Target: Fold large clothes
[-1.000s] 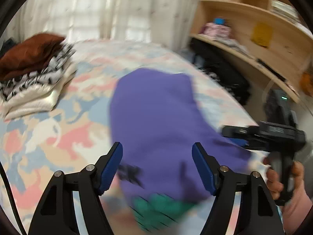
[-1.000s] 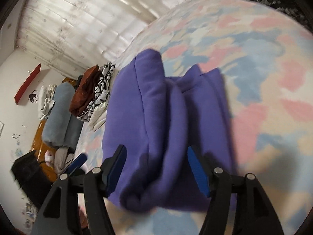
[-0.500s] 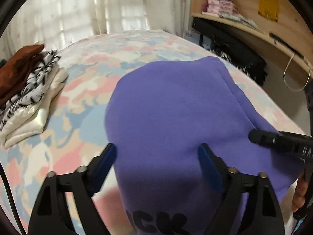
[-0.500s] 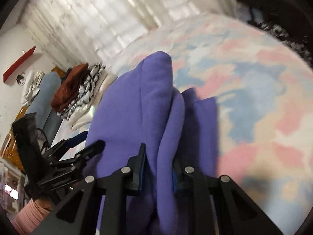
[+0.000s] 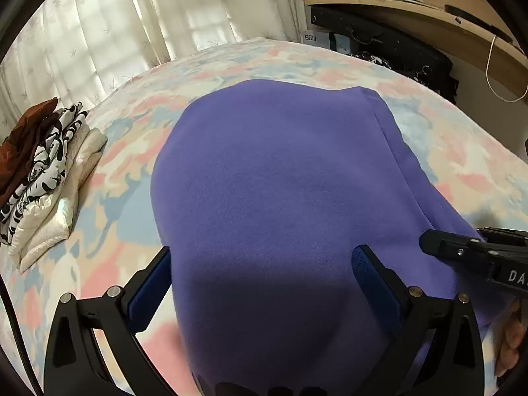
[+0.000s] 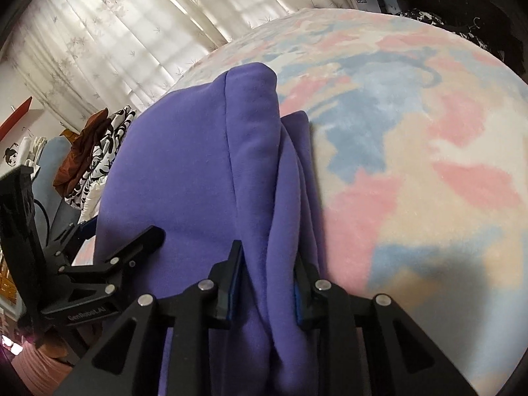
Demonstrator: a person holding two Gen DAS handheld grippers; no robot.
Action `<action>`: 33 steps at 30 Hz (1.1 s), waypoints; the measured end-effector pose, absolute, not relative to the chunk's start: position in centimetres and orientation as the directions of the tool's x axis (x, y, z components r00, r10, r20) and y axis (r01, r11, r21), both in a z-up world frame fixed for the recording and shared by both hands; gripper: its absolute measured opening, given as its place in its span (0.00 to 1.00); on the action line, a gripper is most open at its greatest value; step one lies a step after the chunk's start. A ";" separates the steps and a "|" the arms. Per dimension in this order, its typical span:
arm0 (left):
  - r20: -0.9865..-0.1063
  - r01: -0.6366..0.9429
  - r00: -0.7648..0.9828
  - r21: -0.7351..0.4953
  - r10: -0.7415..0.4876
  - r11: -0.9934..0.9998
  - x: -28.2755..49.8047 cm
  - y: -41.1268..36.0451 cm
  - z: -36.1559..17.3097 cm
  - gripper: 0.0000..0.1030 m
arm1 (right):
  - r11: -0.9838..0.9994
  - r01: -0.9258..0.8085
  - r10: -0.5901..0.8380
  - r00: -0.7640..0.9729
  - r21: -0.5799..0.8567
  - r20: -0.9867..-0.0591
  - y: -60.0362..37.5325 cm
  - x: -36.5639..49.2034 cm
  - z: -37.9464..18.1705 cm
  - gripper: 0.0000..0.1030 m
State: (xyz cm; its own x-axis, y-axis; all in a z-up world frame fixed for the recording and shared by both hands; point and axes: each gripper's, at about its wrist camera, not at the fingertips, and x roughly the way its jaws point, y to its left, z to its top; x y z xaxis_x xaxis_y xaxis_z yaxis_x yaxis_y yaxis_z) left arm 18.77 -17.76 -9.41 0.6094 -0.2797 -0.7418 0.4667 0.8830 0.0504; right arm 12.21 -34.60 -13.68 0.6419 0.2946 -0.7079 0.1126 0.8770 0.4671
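- Right gripper (image 6: pixel 269 283) is pinching a thick bunch of layers at the near right edge of the purple sweatshirt (image 6: pixel 198 165); jaws narrow, pads pressing fabric on both sides. They have just been closing on it, then easing a touch wider, cloth between them throughout.
- Left gripper (image 5: pixel 264 283) is standing wide, nothing clamped; its jaws have just been opening. It is straddling the near left part of the sweatshirt, which is bulging between the blue pads (image 5: pixel 150 285); I cannot tell whether they are touching it.
- Right-wrist view is showing the left gripper just beside the sweatshirt's left edge; left-wrist view is showing the right one at the lower right with part of a hand (image 5: pixel 511 336) behind it.
- Sweatshirt is lying mid-bed on the pastel bedspread (image 6: pixel 429 132), already looking like a compact rounded block with 1 seam line running front to back.
- Stack of folded clothes (image 5: pixel 43 178) is sitting well apart to the left: brown piece on top, black-and-white print under it, cream at the bottom.
- Progress, my read: this piece is most of the way folded, sides in. Probably remaining: 1 more fold or a tidy of the bunched right edge, then moving it to the stack.
- Risk: the right pinch is grabbing several layers, so lifting may be pulling the fold open.
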 end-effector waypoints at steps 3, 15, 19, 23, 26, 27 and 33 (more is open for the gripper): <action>-0.754 0.467 0.587 0.020 -0.293 0.884 19.3 -17.1 -9.0 1.00 | 0.875 0.135 0.297 0.609 0.465 -0.735 -35.0 12.4 -12.7 0.27; -0.766 0.441 0.604 0.091 -0.221 0.893 20.9 -15.9 -3.6 1.00 | 0.926 0.163 0.142 0.687 0.342 -0.712 -34.1 14.5 -3.3 0.29; -0.737 0.370 0.653 0.113 -0.172 0.922 23.3 -15.4 -2.7 1.00 | 0.905 0.114 0.206 0.725 0.409 -0.657 -32.6 18.5 -2.8 0.29; -0.748 0.282 0.648 0.062 -0.143 0.957 26.3 -14.3 -4.3 1.00 | 0.879 0.103 0.261 0.713 0.466 -0.650 -31.3 23.3 -5.1 0.29; -0.766 0.293 0.616 0.007 -0.184 0.956 27.4 -14.0 -5.7 1.00 | 0.879 0.137 0.268 0.649 0.456 -0.712 -31.2 25.9 -8.1 0.25; -0.769 0.302 0.609 -0.001 -0.194 0.953 27.5 -14.3 -6.2 1.00 | 0.899 0.155 0.232 0.625 0.410 -0.745 -31.3 26.3 -9.3 0.19; -0.779 0.335 0.595 0.018 -0.196 0.942 27.7 -17.3 -8.5 1.00 | 0.932 0.133 0.176 0.647 0.337 -0.742 -33.5 24.4 -12.1 0.00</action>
